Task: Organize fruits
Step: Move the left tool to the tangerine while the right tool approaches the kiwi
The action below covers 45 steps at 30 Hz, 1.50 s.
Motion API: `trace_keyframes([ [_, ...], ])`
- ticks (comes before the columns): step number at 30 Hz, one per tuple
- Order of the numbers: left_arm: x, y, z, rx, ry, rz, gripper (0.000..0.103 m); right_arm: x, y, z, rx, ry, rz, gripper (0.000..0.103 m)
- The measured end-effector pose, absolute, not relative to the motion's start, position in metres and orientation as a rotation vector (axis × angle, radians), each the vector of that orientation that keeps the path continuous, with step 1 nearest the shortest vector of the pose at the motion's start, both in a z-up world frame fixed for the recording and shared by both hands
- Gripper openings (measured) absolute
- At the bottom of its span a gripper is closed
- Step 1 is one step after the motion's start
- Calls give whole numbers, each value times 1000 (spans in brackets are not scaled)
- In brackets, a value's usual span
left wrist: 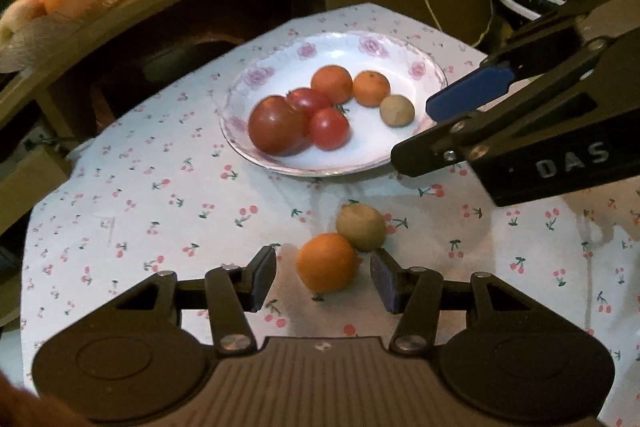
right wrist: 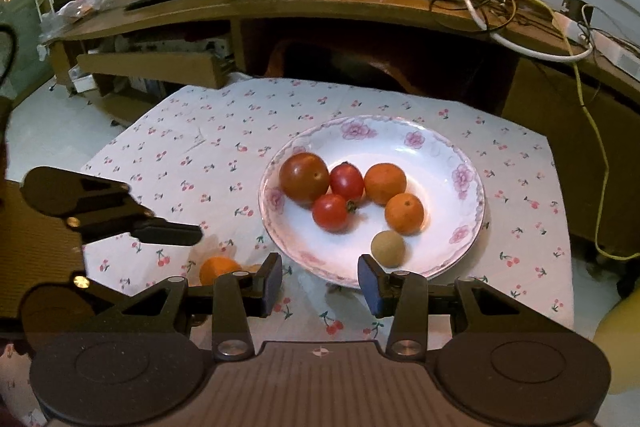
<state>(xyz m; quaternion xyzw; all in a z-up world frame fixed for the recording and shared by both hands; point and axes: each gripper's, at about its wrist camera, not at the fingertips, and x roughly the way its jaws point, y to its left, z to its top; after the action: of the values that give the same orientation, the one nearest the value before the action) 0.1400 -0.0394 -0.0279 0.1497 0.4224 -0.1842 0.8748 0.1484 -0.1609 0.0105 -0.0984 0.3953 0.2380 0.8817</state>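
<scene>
1. The loose orange (left wrist: 327, 262) on the bench (left wrist: 160, 195) touches a kiwi (left wrist: 361, 228); closing on the orange could nudge the kiwi and set it rolling.
2. The left hand-held gripper (left wrist: 323, 277) is parted around the orange, seemingly not yet pressing it.
3. The right hand-held gripper (right wrist: 320, 283) is held apart and empty above the plate (right wrist: 472, 203) rim, where a collision with it is possible.

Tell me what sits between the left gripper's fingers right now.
In the left wrist view, the left gripper brackets an orange on the tablecloth. The pads are not touching it. A kiwi lies just beyond.
</scene>
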Motion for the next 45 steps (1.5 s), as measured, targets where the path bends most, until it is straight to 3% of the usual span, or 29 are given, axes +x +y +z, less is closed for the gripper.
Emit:
trace_keyframes([
  [2,142,-39,-30,294,884,-385,57,149,-163,9,-203,832,497,42],
  [5,145,-37,-30,265,894,-390,47,149,-164,8,-203,842,499,42],
  [9,143,-36,-29,255,908,-383,41,148,-164,7,-203,853,505,42],
  [37,104,-27,-26,289,924,-370,40,146,-119,-18,-255,929,624,41],
  [40,105,-26,-26,287,923,-373,40,146,-115,-18,-268,925,625,38],
  [45,105,-26,-26,286,921,-375,40,145,-109,-21,-321,924,603,24],
])
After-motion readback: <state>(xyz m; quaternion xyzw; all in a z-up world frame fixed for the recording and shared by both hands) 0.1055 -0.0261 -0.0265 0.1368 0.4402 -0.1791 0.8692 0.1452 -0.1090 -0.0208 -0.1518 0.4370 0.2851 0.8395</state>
